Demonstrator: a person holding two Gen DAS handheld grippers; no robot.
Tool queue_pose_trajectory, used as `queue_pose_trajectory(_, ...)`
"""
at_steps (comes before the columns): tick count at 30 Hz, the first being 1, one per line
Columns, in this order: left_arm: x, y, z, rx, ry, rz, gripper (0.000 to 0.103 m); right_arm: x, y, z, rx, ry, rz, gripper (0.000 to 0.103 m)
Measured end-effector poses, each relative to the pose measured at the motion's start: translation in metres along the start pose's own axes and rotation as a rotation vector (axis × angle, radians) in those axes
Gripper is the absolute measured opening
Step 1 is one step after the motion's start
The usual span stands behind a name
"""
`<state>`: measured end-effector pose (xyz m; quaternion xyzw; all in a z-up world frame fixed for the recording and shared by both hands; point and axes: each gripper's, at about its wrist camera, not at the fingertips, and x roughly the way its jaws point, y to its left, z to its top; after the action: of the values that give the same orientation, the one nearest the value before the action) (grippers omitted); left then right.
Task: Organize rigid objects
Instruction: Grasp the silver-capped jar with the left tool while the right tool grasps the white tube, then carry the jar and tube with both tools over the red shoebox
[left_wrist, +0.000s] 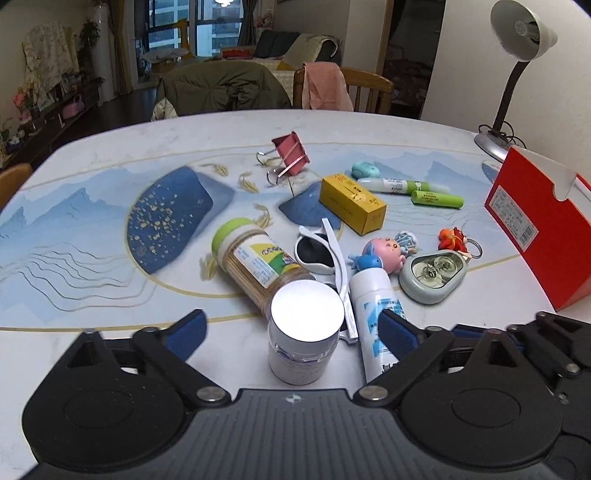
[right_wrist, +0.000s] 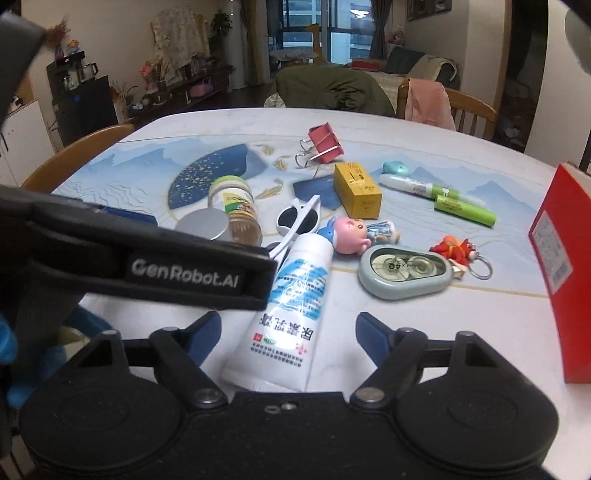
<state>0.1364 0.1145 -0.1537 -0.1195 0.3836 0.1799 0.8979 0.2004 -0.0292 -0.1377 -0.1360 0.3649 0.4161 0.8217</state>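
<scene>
Nothing appears sorted yet. The rigid items lie scattered over the middle of the patterned white and blue counter (left_wrist: 110, 155), and the red cardboard box (left_wrist: 546, 229) at its right edge shows no contents from either view.

The left gripper (left_wrist: 291, 325) has its jaws released and standing wide, straddling the small upright clear bottle with a flat silver cap (left_wrist: 304, 332) near the front edge; the pads are not on it. The right gripper (right_wrist: 288, 332) is likewise released, its jaws either side of the white squeeze tube with blue print (right_wrist: 284, 310), which lies flat beside the bottle, untouched.

The toothpick jar with a green lid (left_wrist: 255, 258), white sunglasses (left_wrist: 325, 251), yellow carton (left_wrist: 352, 203) and pink binder clip (left_wrist: 291, 155) all remain to be placed.
</scene>
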Motion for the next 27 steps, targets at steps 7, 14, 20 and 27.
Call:
queue_pose_trajectory(7, 0.008, -0.001, -0.005, -0.016, 0.030, -0.028, 0.070, 0.019, -0.002, 0.004, 0.000, 0.027, 0.018, 0.070)
queue_pose_trajectory(14, 0.010, 0.002, -0.007, -0.048, 0.036, -0.044, 0.052, 0.027, -0.003, 0.005, -0.010, 0.045, 0.016, 0.054)
queue_pose_trajectory(20, 0.008, 0.002, -0.008, -0.044, 0.035, -0.047, 0.043, 0.023, -0.008, 0.006, 0.001, 0.054, 0.021, 0.045)
queue_pose_trajectory(27, -0.002, -0.002, -0.009, -0.036, 0.039, -0.081, 0.042, 0.008, -0.019, 0.003, 0.070, 0.066, 0.034, 0.043)
